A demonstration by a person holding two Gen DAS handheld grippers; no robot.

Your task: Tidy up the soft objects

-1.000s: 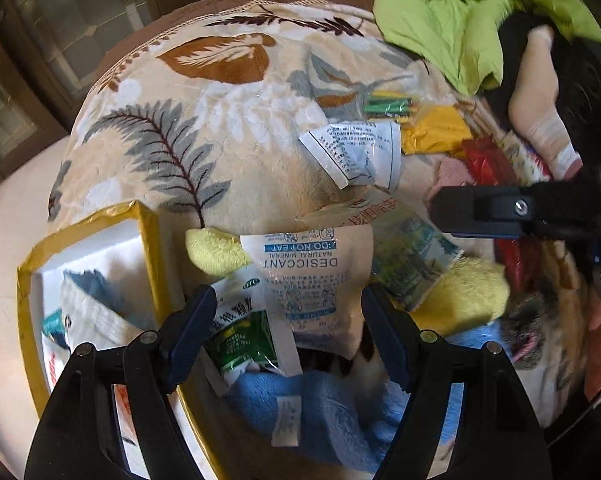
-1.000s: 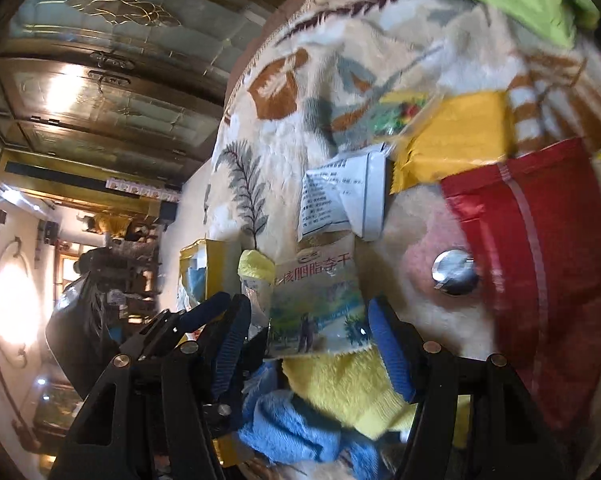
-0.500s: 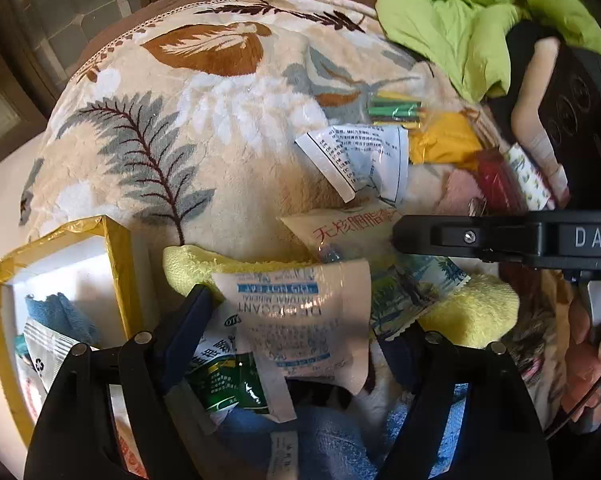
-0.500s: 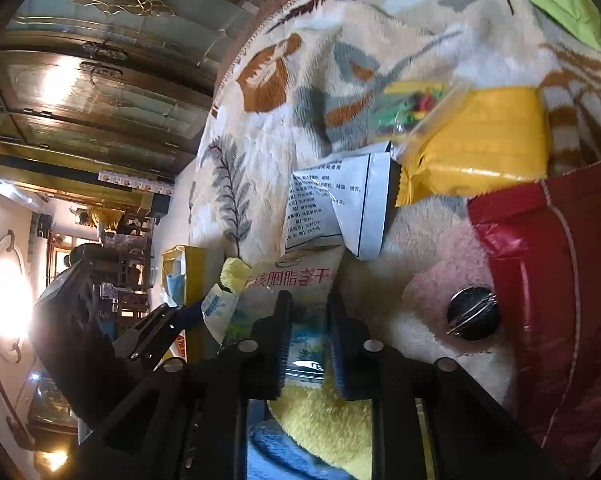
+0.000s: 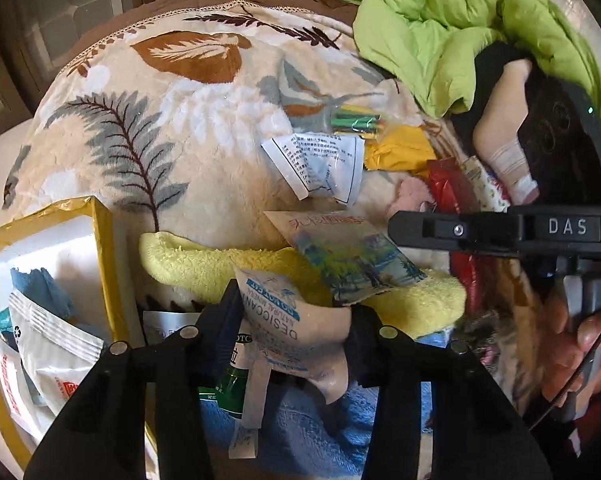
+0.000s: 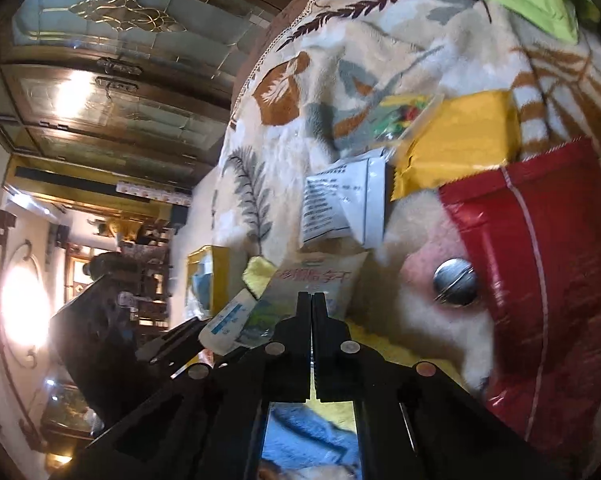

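**Both claws pinching packets on the leaf-print blanket**

The left gripper [image 5: 290,320] has its two black fingers drawn in against a white desiccant pouch [image 5: 296,328], which bulges and crumples between them; it is held there, its printed side facing up. Under and just behind that pouch lies a yellow fluffy cloth [image 5: 204,264], stretched across the blanket [image 5: 172,128], and below the fingers a blue towel [image 5: 300,432] with a white care label.

The right gripper [image 6: 311,300] has its fingers pressed almost flush, only a hairline slit between them, nipping the near edge of a snack packet with a landscape picture [image 5: 352,260]. From the left wrist view the same gripper comes in from the right as a black bar marked DAS, its tip at that packet's upper right corner, with a person's hand [image 5: 592,344] on its handle. The packet rests on the yellow cloth, touching the desiccant pouch.

To the left of the left gripper stands one foam box with yellow tape on its rim [image 5: 100,240]; inside it I can count one blue cloth and one white packet, the rest is unclear. Farther up the blanket lie one white printed sachet [image 5: 320,164], one yellow wrapper [image 5: 396,152] just beside it, one clear bag of coloured sticks [image 5: 356,122], and one red foil bag [image 6: 540,264]. A round metal piece [image 6: 454,282] sits on a pink patch near the red bag. A lime-green quilt [image 5: 460,24] is heaped at the far end
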